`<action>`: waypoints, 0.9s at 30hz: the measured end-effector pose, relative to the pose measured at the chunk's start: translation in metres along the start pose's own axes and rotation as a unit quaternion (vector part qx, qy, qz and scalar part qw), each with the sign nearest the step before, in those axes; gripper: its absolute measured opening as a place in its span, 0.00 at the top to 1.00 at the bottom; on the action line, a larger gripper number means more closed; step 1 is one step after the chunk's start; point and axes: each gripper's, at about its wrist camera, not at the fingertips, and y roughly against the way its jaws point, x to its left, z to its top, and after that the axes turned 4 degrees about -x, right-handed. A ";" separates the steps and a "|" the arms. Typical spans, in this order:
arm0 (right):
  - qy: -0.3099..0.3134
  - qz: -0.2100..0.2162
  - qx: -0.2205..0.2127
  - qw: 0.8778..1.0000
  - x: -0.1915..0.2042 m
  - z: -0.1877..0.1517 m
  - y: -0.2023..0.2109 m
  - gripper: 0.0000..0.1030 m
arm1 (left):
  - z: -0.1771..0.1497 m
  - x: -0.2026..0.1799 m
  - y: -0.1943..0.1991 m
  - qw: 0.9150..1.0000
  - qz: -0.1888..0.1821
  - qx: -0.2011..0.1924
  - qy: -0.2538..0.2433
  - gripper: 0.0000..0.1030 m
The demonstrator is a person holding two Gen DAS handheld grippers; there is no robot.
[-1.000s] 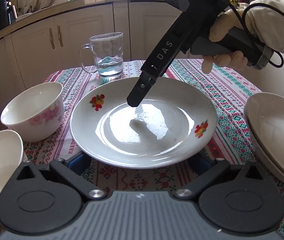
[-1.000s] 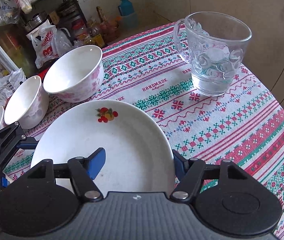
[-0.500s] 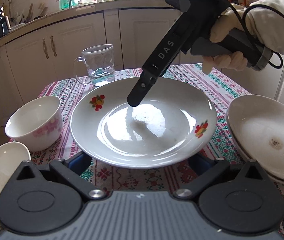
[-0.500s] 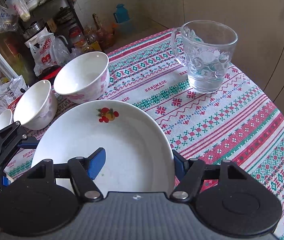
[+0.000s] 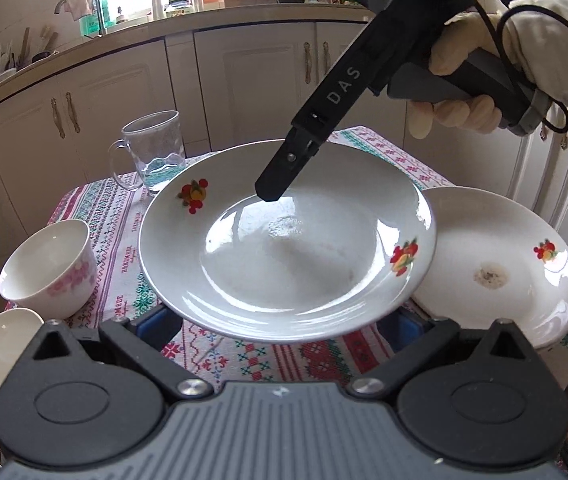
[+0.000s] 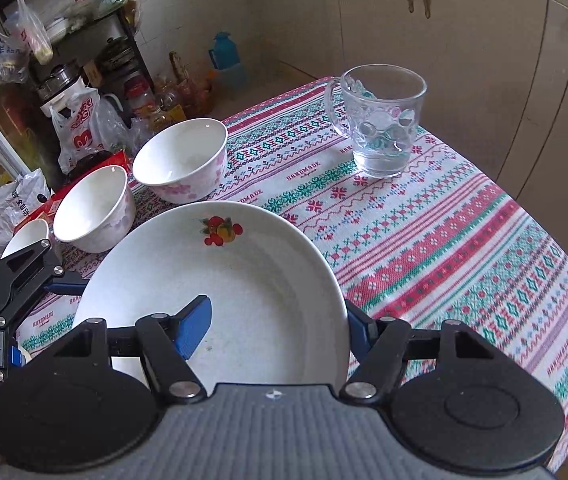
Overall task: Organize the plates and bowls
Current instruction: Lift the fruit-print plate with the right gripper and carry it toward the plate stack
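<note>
A white deep plate (image 5: 284,264) with fruit prints hangs tilted above the table. My right gripper (image 6: 273,328) is shut on its rim, with one blue pad (image 6: 191,328) on the inner face and the other outside the edge. In the left wrist view its black finger (image 5: 279,176) presses into the plate from above, held by a gloved hand (image 5: 460,108). My left gripper (image 5: 284,320) stands wide open, both fingers under the plate's near rim. A second plate (image 5: 496,268) with a brown stain lies to the right. Three white bowls (image 6: 183,160) (image 6: 91,208) (image 6: 25,236) stand at the left.
A glass mug (image 6: 380,120) with a little water stands at the far end of the patterned tablecloth (image 6: 464,240). White cabinets (image 5: 251,72) close in behind the table. Bags and shelves (image 6: 75,128) crowd the floor beyond the bowls.
Both grippers have risen together with the plate, and the table has dropped lower in both views. The stained plate at the right has come further into the left wrist view.
</note>
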 end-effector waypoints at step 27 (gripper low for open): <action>-0.089 -0.064 -0.040 0.993 0.007 -0.107 0.078 0.28 | 0.000 -0.066 0.016 0.993 -0.100 0.016 -0.067 0.01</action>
